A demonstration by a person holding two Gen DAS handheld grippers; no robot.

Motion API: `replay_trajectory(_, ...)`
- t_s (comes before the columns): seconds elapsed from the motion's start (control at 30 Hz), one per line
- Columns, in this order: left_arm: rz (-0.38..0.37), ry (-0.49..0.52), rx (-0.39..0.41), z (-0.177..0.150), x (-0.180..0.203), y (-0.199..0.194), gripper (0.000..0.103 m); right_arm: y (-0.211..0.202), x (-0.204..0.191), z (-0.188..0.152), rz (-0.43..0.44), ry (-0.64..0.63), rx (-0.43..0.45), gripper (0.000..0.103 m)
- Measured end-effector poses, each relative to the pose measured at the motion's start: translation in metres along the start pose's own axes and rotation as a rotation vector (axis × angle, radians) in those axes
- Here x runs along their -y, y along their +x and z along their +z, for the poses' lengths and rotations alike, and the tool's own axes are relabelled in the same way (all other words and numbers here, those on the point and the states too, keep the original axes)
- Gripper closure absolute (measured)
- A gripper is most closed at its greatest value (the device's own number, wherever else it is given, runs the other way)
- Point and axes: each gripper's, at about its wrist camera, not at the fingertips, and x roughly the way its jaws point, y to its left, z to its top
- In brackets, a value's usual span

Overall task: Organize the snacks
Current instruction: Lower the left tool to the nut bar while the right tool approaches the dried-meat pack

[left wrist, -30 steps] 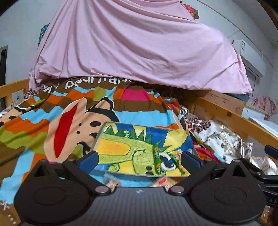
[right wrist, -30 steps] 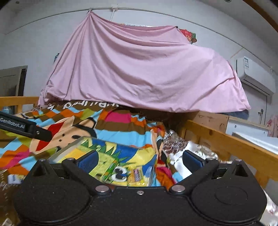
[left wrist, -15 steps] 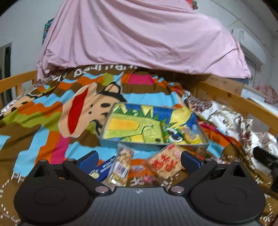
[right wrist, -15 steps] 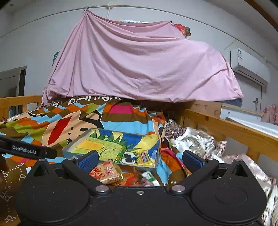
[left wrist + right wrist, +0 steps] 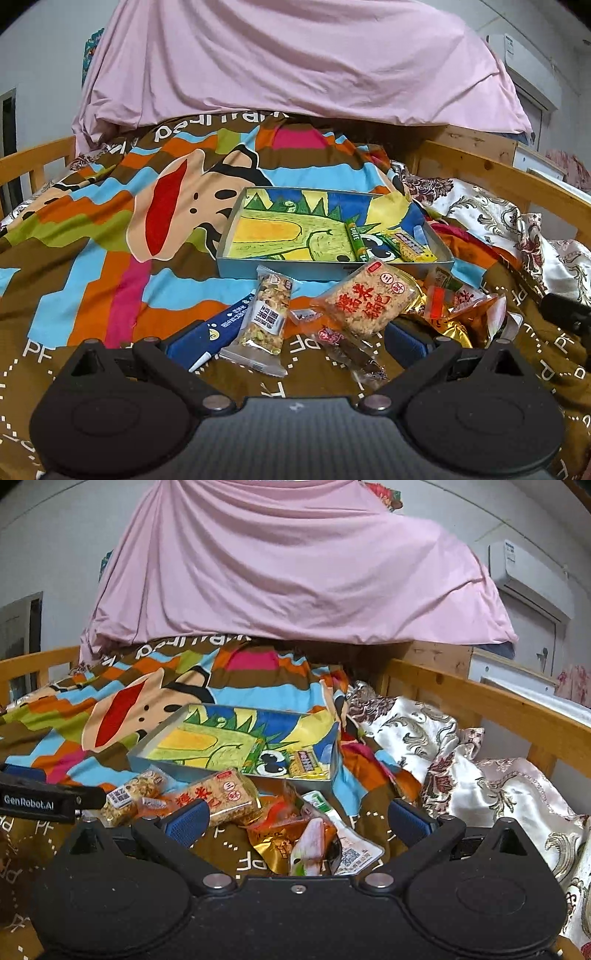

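Note:
A shallow box point(image 5: 273, 272) with a dinosaur drawing inside lies on the striped cartoon blanket point(image 5: 110, 236). A green stick point(image 5: 354, 240) and a yellow bar point(image 5: 406, 246) lie in its right end. In front of it is a loose pile: a nut bar point(image 5: 266, 321), a rice cracker pack point(image 5: 365, 300), a navy packet point(image 5: 221, 326) and orange-gold packets point(image 5: 458, 306). My left gripper point(image 5: 295, 341) hovers open just short of the pile. My right gripper point(image 5: 299, 818) is open over the orange-gold packets point(image 5: 284, 830), with the cracker pack point(image 5: 221, 797) by its left finger and the box point(image 5: 155, 764) beyond.
A pink sheet point(image 5: 295, 62) hangs over the far end of the bed. Wooden rails point(image 5: 480, 701) run along the right side, with a floral satin quilt point(image 5: 461, 760) against them. The left gripper's body point(image 5: 37, 801) shows at the left of the right wrist view.
Both views have tipped down and drawn back from the box, bringing the snack pile in front of it into sight. Both grippers stayed open.

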Motion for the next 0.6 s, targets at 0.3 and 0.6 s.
replay_trajectory(0.3, 0.002, -0.021, -0.023, -0.001, -0.012, 0.006, 0.0, 0.005, -0.013, -0.001, 0.051, -0.067, -0.023, 0.001)
replay_trajectory(0.6, -0.015, 0.04, -0.082, -0.005, -0.023, 0.014, 0.0, 0.011, -0.037, -0.003, 0.12, -0.181, -0.066, 0.001)
